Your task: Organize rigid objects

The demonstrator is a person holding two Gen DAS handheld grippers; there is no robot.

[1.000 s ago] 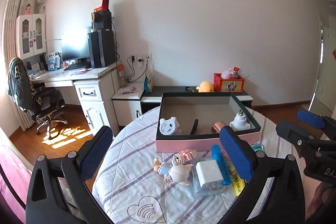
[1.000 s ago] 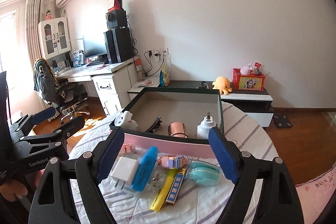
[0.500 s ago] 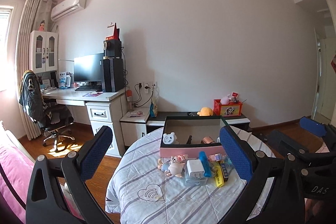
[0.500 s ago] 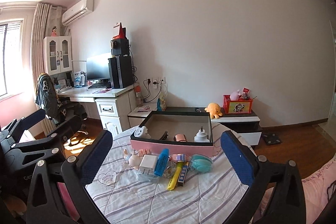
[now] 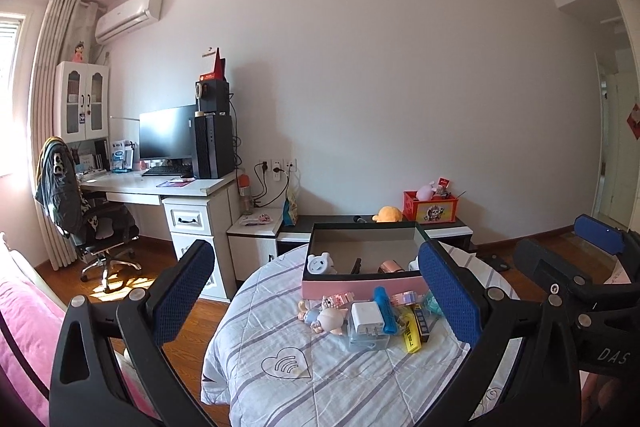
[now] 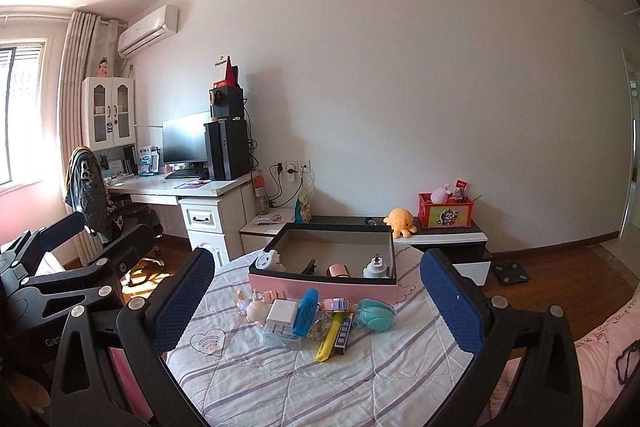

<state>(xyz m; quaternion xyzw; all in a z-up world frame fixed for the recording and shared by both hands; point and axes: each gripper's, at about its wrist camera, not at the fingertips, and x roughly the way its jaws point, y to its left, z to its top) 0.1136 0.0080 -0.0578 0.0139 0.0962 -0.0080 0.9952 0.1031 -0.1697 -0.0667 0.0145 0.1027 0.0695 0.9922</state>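
Both hand-held grippers, left point(image 5: 316, 301) and right point(image 6: 316, 301), spread and empty, well back from the pile. Next: approach the charger point(image 6: 282, 313); place it in the box point(image 6: 320, 284).

Two fisheye wrist views, each taken along its own wide-spread fingers, level, toward the far wall. Shared ahead of both: round table point(image 5: 280, 367) point(image 6: 280, 379), pink box point(image 5: 362, 285) point(image 6: 320, 285), desk point(image 5: 160, 187) point(image 6: 180, 189). Table seen from well back; range perhaps exaggerated by distortion.
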